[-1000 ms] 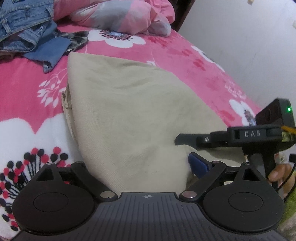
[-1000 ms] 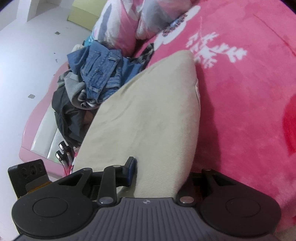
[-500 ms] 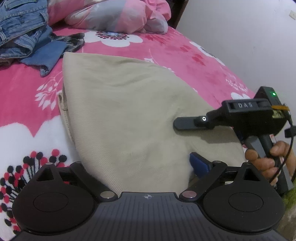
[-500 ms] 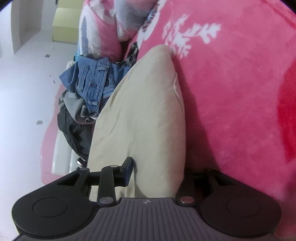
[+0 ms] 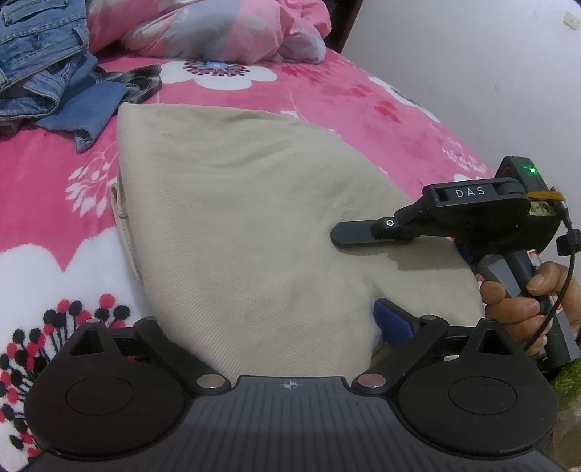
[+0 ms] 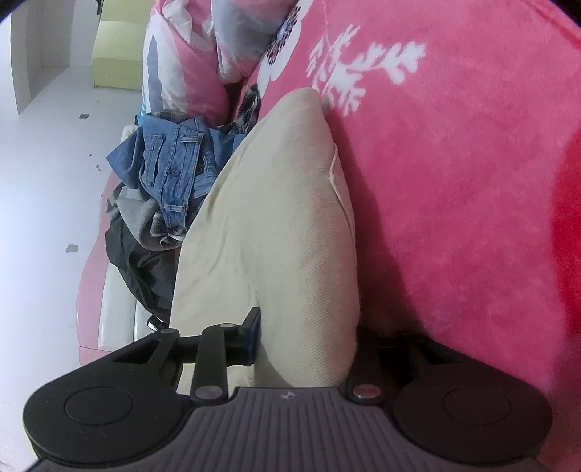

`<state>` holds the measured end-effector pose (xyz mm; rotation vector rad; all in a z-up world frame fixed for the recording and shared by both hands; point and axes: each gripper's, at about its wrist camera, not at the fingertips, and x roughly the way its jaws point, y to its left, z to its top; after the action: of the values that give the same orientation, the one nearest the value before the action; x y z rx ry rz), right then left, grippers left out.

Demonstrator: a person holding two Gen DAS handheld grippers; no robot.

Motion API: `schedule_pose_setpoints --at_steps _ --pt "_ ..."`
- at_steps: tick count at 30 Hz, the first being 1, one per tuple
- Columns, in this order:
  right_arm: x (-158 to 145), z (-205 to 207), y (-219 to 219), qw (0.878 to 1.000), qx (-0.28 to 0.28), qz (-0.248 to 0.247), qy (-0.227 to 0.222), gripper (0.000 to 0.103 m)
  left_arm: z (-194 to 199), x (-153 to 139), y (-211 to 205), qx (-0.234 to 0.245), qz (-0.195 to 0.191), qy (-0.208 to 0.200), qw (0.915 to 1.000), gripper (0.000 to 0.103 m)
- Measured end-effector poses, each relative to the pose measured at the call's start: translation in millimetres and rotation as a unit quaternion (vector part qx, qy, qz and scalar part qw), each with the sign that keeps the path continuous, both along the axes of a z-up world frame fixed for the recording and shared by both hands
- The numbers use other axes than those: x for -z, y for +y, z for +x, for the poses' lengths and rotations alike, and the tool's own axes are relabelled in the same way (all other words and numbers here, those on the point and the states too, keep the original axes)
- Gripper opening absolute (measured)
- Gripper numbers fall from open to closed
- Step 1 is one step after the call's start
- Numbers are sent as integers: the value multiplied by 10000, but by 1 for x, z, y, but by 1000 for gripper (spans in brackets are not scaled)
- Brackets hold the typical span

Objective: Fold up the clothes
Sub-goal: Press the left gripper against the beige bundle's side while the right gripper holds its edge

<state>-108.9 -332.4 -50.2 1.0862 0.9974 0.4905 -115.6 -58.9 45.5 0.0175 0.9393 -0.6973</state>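
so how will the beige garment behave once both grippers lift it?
Probably floppy: the beige garment already drapes between the left gripper and right gripper. Its twill weave looks thick, so fairly heavy, unlikely to slip. It may drag on the fuzzy pink blanket.

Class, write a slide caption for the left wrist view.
Both grippers, left gripper and right gripper, pinch beige garment on pink bedspread.

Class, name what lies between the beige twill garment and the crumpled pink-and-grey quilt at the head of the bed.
Bare pink floral blanket, seen in the left wrist view, separates the beige twill garment from the quilt.
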Motion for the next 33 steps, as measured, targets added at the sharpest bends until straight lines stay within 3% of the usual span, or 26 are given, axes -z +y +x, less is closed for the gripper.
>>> schedule_pose_setpoints --at_steps 15,24,33 --pt "0 -1 0 10000 13 -42 -14 30 6 -1 2 99 -11 113 9999 100" --pt "1 -3 0 10000 -13 -45 -75 29 35 5 26 -19 -788 953 9923 101" --pt "2 -2 -1 9999 -58 16 -84 29 62 15 45 -263 -1573 1576 9745 102"
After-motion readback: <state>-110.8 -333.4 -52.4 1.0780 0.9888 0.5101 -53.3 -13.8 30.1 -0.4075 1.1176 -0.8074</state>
